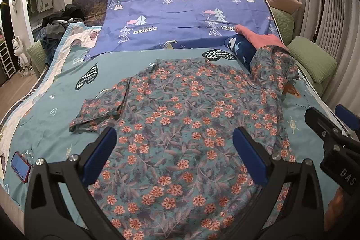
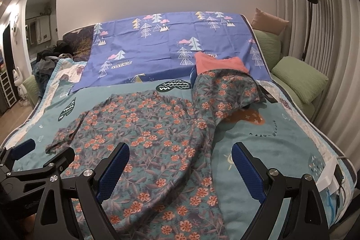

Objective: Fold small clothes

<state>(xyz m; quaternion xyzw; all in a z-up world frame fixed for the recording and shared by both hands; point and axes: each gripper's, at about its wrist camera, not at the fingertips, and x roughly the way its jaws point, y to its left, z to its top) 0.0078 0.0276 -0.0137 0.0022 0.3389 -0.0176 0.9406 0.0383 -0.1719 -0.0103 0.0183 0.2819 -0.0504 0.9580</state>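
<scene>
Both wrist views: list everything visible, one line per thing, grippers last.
floral shirt: one, teal with orange flowers, spread flat on the bed, far sleeve draped over the folded pile
folded pile: coral and navy items, behind the shirt
teal quilt: one, covers the bed
purple sheet: one, tree print, far side
green cushions: at least three, bed's edges
pink cushion: one, far corner
phone: one, red case, near edge
dark clothes heap: far end
floor lamp: black, by curtain
left gripper: open, above shirt
right gripper: open, above shirt's edge
</scene>
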